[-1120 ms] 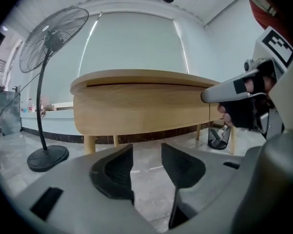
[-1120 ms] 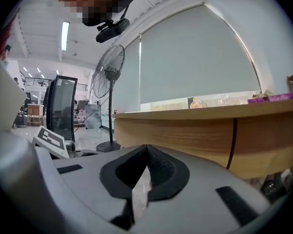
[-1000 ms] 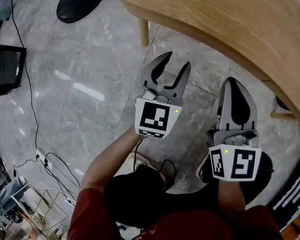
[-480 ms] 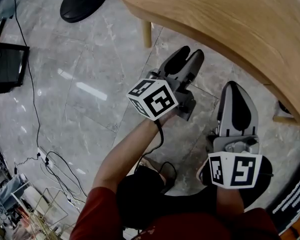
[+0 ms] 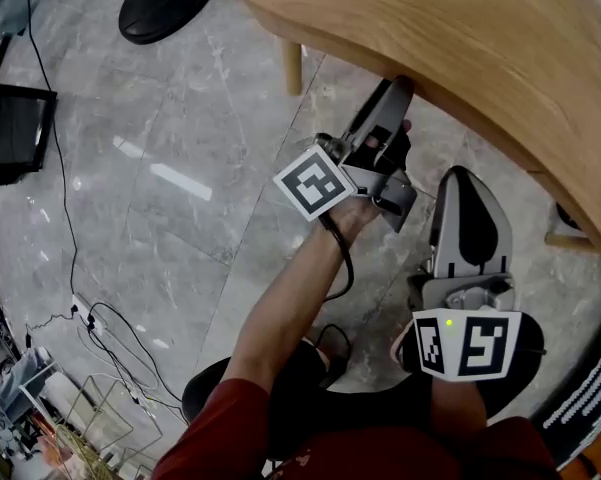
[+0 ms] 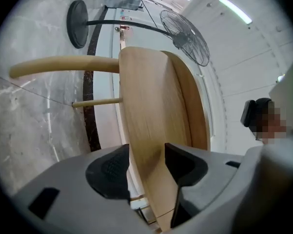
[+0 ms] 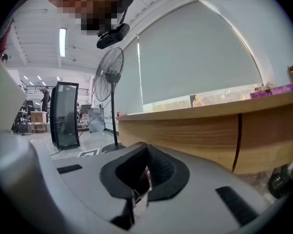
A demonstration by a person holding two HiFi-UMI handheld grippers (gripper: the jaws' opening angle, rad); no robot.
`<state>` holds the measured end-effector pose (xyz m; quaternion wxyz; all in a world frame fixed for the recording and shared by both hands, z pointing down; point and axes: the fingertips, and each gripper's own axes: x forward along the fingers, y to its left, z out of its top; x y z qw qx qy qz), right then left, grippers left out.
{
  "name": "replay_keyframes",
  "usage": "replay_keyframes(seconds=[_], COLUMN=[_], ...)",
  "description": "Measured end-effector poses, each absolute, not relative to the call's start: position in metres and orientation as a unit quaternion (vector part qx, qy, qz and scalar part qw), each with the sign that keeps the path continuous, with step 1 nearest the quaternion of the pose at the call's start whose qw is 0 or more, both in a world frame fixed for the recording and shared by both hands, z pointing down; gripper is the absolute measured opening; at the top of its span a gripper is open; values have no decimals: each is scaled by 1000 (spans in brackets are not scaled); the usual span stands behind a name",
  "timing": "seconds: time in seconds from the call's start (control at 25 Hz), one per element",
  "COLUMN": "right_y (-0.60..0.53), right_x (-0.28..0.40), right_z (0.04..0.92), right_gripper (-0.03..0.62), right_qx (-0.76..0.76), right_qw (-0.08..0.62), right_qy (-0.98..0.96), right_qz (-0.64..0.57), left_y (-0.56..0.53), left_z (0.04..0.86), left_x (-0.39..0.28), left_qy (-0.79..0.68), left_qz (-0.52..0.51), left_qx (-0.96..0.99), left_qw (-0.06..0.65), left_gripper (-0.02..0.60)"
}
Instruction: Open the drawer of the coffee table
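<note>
The light wooden coffee table (image 5: 460, 38) curves across the upper right of the head view. My left gripper (image 5: 400, 108) lies rolled on its side with its tips at the table's rim. In the left gripper view the rim's wooden band (image 6: 151, 96) runs between the two pads, and the left gripper (image 6: 147, 152) is opening around it without clamping it. My right gripper (image 5: 470, 183) hangs lower right, below the table's edge, shut on nothing. The right gripper (image 7: 147, 152) faces the table's side (image 7: 185, 130), where a dark vertical seam (image 7: 239, 140) shows.
A wooden table leg (image 5: 293, 66) stands on the grey marble floor behind the left gripper. A pedestal fan's round black base (image 5: 165, 3) sits at the top left. A black screen (image 5: 10, 133) and loose cables (image 5: 110, 338) lie along the left side.
My left gripper has rolled onto its side and moved up and right, from above the floor to the table's rim. The right gripper has stayed where it was.
</note>
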<state>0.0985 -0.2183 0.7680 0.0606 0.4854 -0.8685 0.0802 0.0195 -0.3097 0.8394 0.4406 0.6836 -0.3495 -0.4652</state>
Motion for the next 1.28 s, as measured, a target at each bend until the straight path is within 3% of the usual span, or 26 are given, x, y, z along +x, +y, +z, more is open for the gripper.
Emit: replay_keyframes(seconds=[0.6,1.28], right_y=[-214,-206], right_x=[94,90], right_z=[770,759], right_gripper=[-3,-3], right_qx=[478,474], right_qw=[69,62], right_qy=[-872,-876], right_qz=[73,62], left_y=[-316,-288], left_z=[836,843], left_x=[22,14], left_qy=[-305,-288], left_qz=[-545,-570], left_qx=[656,640], left_qw=[425,427], left_gripper=[227,176])
